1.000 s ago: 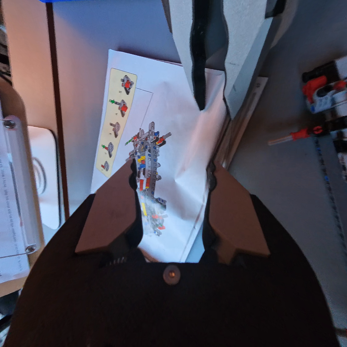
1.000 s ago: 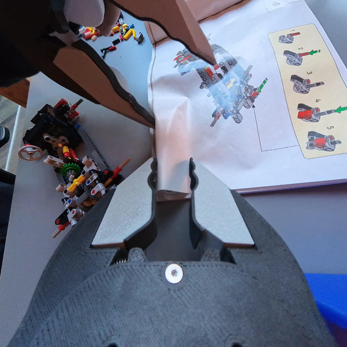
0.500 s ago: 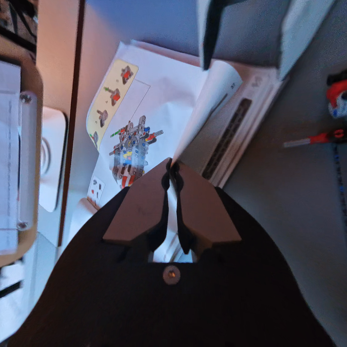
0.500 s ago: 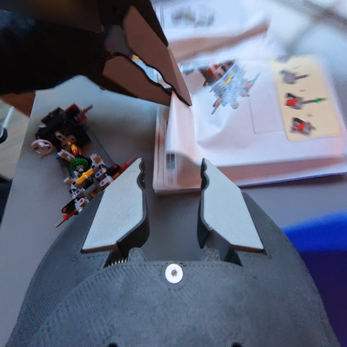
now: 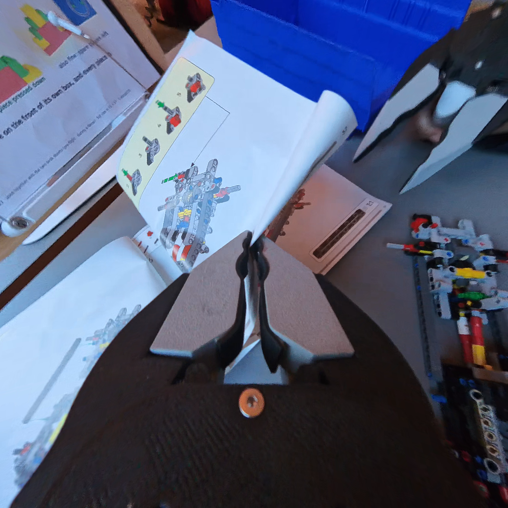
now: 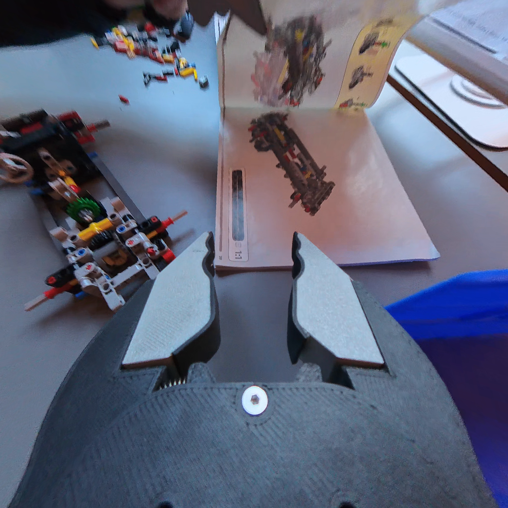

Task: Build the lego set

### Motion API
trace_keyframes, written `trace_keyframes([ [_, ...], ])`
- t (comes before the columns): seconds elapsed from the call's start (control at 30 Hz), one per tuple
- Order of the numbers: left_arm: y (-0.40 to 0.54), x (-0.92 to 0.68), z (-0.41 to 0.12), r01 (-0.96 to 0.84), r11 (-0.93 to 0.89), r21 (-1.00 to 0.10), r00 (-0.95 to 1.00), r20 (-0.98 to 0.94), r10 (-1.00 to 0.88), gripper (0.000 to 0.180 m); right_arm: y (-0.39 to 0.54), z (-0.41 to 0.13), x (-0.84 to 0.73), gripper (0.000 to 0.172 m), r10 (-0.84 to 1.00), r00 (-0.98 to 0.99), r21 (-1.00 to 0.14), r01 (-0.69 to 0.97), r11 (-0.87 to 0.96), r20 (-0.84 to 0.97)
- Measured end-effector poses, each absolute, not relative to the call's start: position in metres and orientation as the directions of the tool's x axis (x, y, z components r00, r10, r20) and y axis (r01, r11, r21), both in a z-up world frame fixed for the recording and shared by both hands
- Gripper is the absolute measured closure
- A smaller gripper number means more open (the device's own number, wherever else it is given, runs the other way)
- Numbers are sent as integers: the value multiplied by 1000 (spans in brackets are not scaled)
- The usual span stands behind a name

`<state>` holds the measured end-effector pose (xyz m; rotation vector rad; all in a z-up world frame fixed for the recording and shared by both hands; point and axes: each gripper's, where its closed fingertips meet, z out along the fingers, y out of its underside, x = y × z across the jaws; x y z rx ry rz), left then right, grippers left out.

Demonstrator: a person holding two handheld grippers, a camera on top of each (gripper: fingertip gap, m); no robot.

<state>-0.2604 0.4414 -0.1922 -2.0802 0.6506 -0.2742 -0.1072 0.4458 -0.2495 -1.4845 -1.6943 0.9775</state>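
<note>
Your left gripper [image 5: 251,242] is clamped on the edge of one page [image 5: 247,132], lifted clear of the booklet [image 6: 343,209] — so the sheet curls upward while the rest lies flat on the grey table [image 6: 170,132]. Your right gripper [image 6: 251,247] hangs spread and empty just short of the booklet's near edge. The page is white, with a yellow inset strip and a brick-model diagram. The half-built model [image 6: 90,228] lies beside the booklet.

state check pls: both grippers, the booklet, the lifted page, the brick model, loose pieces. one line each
left gripper: shut, pads pinching the page's edge.
right gripper: open, nothing between its fingers, at the booklet's near edge.
lifted page: raised off the booklet, curled at its far corner.
instruction booklet: open, flat on the grey table.
brick model: partly built, resting on the table, untouched.
loose pieces: scattered at the table's far side.
</note>
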Motion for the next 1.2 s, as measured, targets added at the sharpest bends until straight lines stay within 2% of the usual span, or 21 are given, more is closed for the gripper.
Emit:
trace_keyframes([
  [0.17, 436, -281, -199, -268, -486, -832, 863, 18, -505, 180, 447, -262, -107, 119, 985, -132, -828, 536, 163, 109],
  [0.33, 429, -285, -207, -331, -498, -802, 870, -55, -490, 180, 459, -263, -104, 121, 967, -104, -798, 548, 251, 233],
  [0.4, 425, -276, -216, -504, -467, -727, 823, -239, -515, 180, 463, -263, -103, 122, 961, -94, -794, 545, 269, 261],
  [0.5, 423, -252, -229, -817, -316, -482, 571, -601, -560, 180, 468, -264, -101, 123, 957, -84, -788, 549, 278, 278],
  [0.53, 423, -242, -233, -870, -269, -413, 490, -665, -563, 180, 469, -264, -101, 125, 956, -85, -787, 549, 281, 282],
  [0.6, 423, -227, -242, -908, -228, -352, 417, -700, -580, 180, 469, -265, -100, 126, 955, -86, -785, 551, 283, 284],
  [1.2, 425, -228, -247, -896, -249, -368, 443, -687, -577, 180, 468, -273, -102, 127, 942, -102, -750, 581, 318, 321],
])
